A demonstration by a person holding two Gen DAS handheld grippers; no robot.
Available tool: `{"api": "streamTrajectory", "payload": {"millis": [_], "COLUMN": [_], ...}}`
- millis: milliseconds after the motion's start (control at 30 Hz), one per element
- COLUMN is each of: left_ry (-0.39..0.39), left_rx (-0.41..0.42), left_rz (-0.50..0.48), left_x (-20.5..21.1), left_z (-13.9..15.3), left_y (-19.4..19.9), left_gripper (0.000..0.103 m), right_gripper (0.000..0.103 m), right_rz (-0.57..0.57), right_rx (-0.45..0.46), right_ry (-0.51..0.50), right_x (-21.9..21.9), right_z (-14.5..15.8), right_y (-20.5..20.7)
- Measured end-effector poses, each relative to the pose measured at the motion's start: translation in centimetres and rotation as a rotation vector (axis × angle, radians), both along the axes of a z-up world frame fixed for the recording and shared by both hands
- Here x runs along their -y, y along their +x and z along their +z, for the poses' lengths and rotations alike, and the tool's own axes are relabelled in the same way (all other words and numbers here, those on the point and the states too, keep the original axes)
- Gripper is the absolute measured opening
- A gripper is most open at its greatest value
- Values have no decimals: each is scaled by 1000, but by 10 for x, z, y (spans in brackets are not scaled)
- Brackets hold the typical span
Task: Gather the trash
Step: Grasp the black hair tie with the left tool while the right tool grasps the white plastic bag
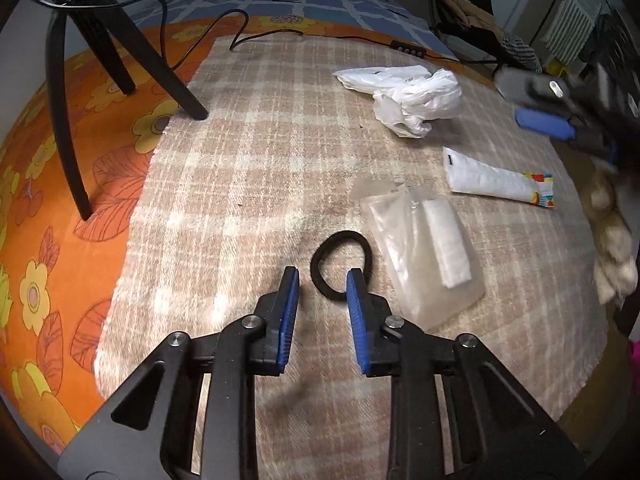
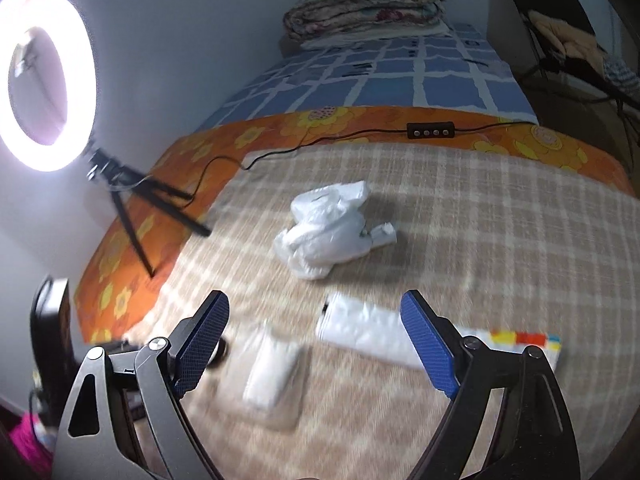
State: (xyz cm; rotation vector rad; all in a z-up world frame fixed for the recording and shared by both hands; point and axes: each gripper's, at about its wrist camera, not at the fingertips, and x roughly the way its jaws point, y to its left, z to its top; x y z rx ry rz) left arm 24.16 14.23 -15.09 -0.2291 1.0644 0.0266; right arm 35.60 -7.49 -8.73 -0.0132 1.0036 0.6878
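Bed with a beige plaid blanket (image 1: 248, 184) spread over an orange flowered sheet (image 1: 36, 208); blue checked cover (image 2: 400, 76) further back, folded quilts (image 2: 364, 4) stacked at the head. The blanket looks like the work surface, with the trash laid out on it in reach of both tools.

Ring light (image 2: 48, 80) on a black tripod (image 1: 80, 92) stands at the blanket's left edge, its legs half on the sheet, probably to light the scene; its cable and remote (image 2: 430, 130) run along the orange strip.

Trash, all loose on the blanket, none collected yet:
- crumpled white plastic bag (image 2: 328, 236), furthest back, lying open-ish, likely the receptacle.
- flat white wrapper (image 1: 496, 180) with a coloured end, just in front of it.
- clear pouch (image 1: 420, 248) with a white pad inside, nearest.
- black hair tie (image 1: 340, 264), touching or just beside the pouch's left edge.

Left gripper (image 1: 323, 280): jaws partly open, holding nothing, low over the blanket with the hair tie's near arc between the pads, so it seems lined up for that pick. Contact with the blanket cannot be told.

Right gripper (image 2: 316, 320): jaws wide open, empty, hanging above the pouch and wrapper; view is motion-blurred. Wide spread suits the broad flat wrapper.
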Motion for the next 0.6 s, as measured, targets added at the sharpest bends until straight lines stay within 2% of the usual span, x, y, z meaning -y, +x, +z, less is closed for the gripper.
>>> {"api": "streamTrajectory", "payload": {"millis": [133, 200, 500, 600], "left_ry": [7, 23, 84, 84], "left_rx": [-4, -4, 14, 20], "left_rz": [-6, -14, -33, -26], "left_x": [-1, 0, 7, 7], "left_z": [-6, -7, -9, -9], "left_y": [5, 7, 11, 13], "left_gripper": [23, 17, 6, 4], "right_gripper": [87, 87, 87, 75], "right_rz": [-35, -54, -96, -92], "right_rx": [-9, -20, -71, -104], "right_ry": [-9, -16, -67, -65], "right_x": [-15, -23, -43, -45], "right_z": [-6, -10, -35, -44], "right_y": [22, 32, 54, 56]}}
